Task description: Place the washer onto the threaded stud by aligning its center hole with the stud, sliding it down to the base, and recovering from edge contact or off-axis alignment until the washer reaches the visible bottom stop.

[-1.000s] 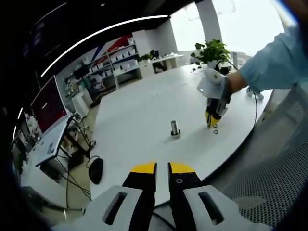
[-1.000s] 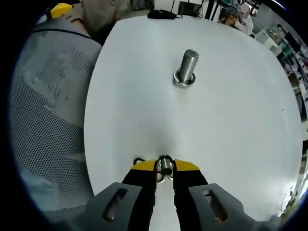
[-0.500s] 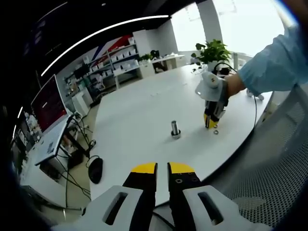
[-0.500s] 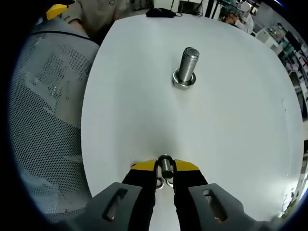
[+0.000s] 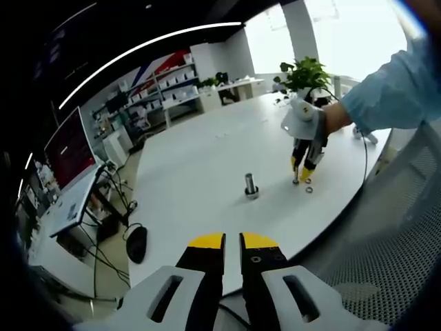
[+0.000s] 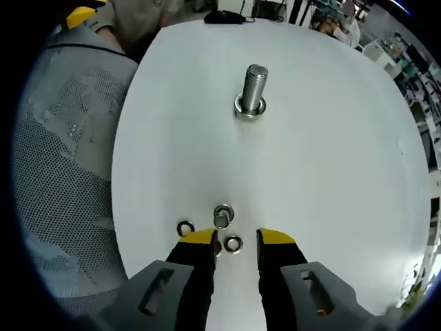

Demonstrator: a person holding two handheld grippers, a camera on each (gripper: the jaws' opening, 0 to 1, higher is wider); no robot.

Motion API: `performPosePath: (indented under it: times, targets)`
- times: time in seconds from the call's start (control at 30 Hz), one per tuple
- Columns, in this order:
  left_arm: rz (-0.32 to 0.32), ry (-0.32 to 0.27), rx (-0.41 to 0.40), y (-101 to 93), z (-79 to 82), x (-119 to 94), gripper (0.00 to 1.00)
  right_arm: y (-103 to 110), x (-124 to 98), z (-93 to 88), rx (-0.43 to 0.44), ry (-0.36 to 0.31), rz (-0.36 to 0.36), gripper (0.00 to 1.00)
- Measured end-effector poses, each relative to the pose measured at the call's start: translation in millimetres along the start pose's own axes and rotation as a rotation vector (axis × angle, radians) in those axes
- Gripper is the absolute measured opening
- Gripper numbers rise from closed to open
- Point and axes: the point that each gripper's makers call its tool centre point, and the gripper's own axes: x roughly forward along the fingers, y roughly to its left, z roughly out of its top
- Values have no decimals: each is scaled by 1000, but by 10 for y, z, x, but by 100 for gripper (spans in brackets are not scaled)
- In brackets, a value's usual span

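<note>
Washers (image 6: 222, 215) lie loose on the white table (image 6: 331, 179) just ahead of the right gripper (image 6: 236, 238), whose jaws stand apart and grasp nothing. Well beyond them the threaded stud (image 6: 252, 89) stands upright. Left gripper (image 5: 231, 241) hangs off the table edge, jaws nearly closed, empty.

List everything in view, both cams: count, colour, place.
Stud: 1, grey metal, upright mid-table, ring at its base.
Washers: 3 or so, metal, on the table by the right gripper's tips.
Table: 1, white.
Mesh chair: 1, grey, beside the table.
Plant: 1, green, far table end.
Mouse: 1, black, on the floor.
Left gripper: yellow-tipped, shut, empty.
Right gripper: yellow-tipped, open over the washers.
Sleeve: light blue.
</note>
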Motion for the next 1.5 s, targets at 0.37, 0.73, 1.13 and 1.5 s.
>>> performPosePath:
  times: [0.37,0.73,1.13,1.5]
  targets:
    - [-1,-3,3,-4,6,-3,5,164,-184,-4,84,-120,13,24]
    - [-4,2,6,-11,-2,-6,6,429,-130,-26,46,-155,74,24]
    - [-7,22,11,-25,-33,2,6,482,-98,-39,25,-141,98,23]
    - [-6,25,13,-27,-38,4,6,617,53,-51,-149,-42,111,20]
